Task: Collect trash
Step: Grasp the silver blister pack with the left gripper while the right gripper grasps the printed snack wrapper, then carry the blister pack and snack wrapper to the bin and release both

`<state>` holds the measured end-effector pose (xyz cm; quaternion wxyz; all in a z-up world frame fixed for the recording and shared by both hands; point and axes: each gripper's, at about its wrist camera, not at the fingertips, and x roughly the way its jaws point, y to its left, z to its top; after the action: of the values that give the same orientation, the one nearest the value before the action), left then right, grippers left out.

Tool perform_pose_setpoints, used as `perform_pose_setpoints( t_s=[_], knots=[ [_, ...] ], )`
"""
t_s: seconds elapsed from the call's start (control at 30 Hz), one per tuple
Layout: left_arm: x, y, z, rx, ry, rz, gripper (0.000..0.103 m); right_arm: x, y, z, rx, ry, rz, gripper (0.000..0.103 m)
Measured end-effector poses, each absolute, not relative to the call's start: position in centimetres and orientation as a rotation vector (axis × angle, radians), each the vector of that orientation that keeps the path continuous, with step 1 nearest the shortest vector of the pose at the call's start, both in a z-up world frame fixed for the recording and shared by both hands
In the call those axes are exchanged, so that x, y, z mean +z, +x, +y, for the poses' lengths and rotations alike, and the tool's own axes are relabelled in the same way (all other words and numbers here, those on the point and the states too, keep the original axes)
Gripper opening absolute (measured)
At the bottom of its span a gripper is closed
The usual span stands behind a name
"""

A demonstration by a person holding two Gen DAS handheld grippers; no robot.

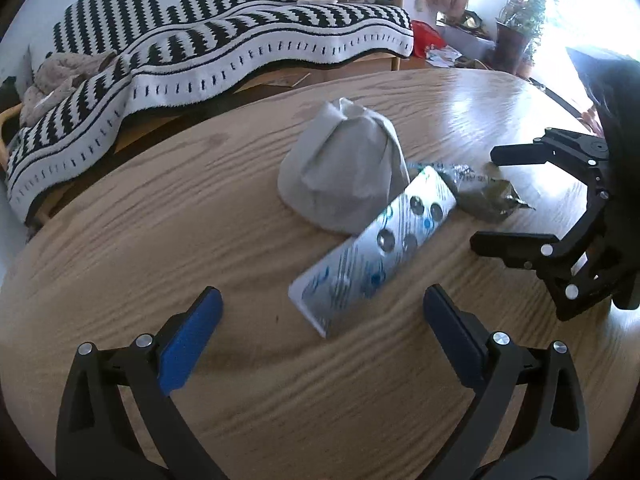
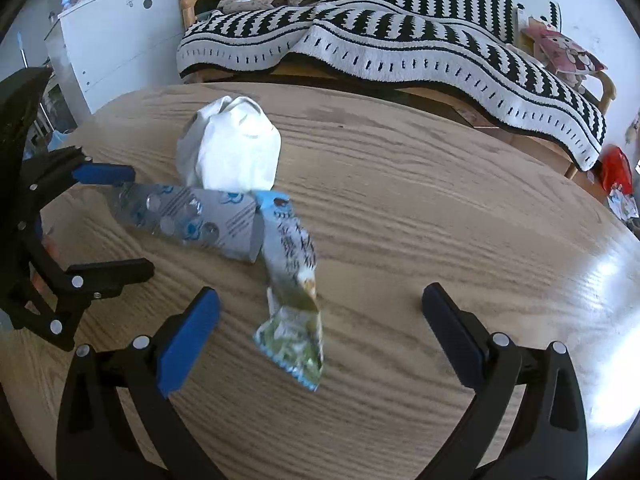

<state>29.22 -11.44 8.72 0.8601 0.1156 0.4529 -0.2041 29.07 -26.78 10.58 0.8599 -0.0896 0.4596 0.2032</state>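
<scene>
Three pieces of trash lie together on the round wooden table [image 1: 200, 240]. A crumpled white tissue [image 1: 340, 172] [image 2: 232, 148] is farthest. A silver pill blister pack [image 1: 372, 248] [image 2: 192, 220] lies in front of it. A green and blue snack wrapper [image 1: 484, 196] [image 2: 296, 292] lies beside the pack. My left gripper [image 1: 320, 312] is open and empty, just short of the blister pack; it also shows in the right wrist view [image 2: 108, 220]. My right gripper [image 2: 320, 312] is open and empty around the wrapper's near end; it also shows in the left wrist view [image 1: 504, 196].
A sofa with a black and white striped blanket [image 1: 240, 40] [image 2: 400, 32] runs behind the table. A white cabinet [image 2: 116, 40] stands at the left. A potted plant [image 1: 520, 20] and a red bag [image 1: 428, 36] sit near the bright window.
</scene>
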Motion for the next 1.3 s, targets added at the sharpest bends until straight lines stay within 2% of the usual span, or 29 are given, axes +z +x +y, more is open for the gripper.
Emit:
perform_pose_setpoints(
  t_s=[0.03,0.1,0.13,0.17,0.2,0.23,0.27,0.53,1.0,1.3],
  knots=[
    [8.8,29.2,-11.7,-0.441,0.246,0.946,0.094,10.6,29.2,-26.8,0.426,-0.188,0.967,0.098],
    [9.1,28.9,-12.2,-0.469,0.257,0.918,0.071,10.5,29.1,-26.7,0.419,-0.185,0.970,0.098],
    [9.3,28.8,-12.5,-0.480,0.260,0.907,0.054,10.5,29.0,-26.7,0.417,-0.185,0.968,0.096],
    [9.4,28.6,-12.8,-0.492,0.260,0.905,0.045,10.8,28.9,-26.8,0.422,-0.182,0.956,0.091],
    [9.5,28.5,-13.0,-0.502,0.255,0.902,0.037,11.2,28.8,-26.9,0.426,-0.177,0.946,0.062],
    [9.6,28.3,-13.1,-0.530,0.230,0.904,0.024,11.5,28.8,-27.1,0.425,-0.167,0.949,0.022],
    [9.7,28.2,-13.0,-0.532,0.209,0.910,0.024,11.5,28.9,-27.6,0.425,-0.133,0.968,0.017],
    [10.3,26.0,-11.7,-0.463,0.109,0.935,0.023,12.3,26.7,-29.7,0.403,-0.073,0.953,0.017],
    [12.9,22.2,-12.4,-0.426,0.128,0.947,0.023,15.0,22.7,-31.0,0.398,-0.045,0.940,0.017],
    [15.9,18.9,-14.5,-0.453,0.157,0.909,0.023,18.8,18.4,-33.7,0.369,-0.031,0.889,0.017]
  ],
)
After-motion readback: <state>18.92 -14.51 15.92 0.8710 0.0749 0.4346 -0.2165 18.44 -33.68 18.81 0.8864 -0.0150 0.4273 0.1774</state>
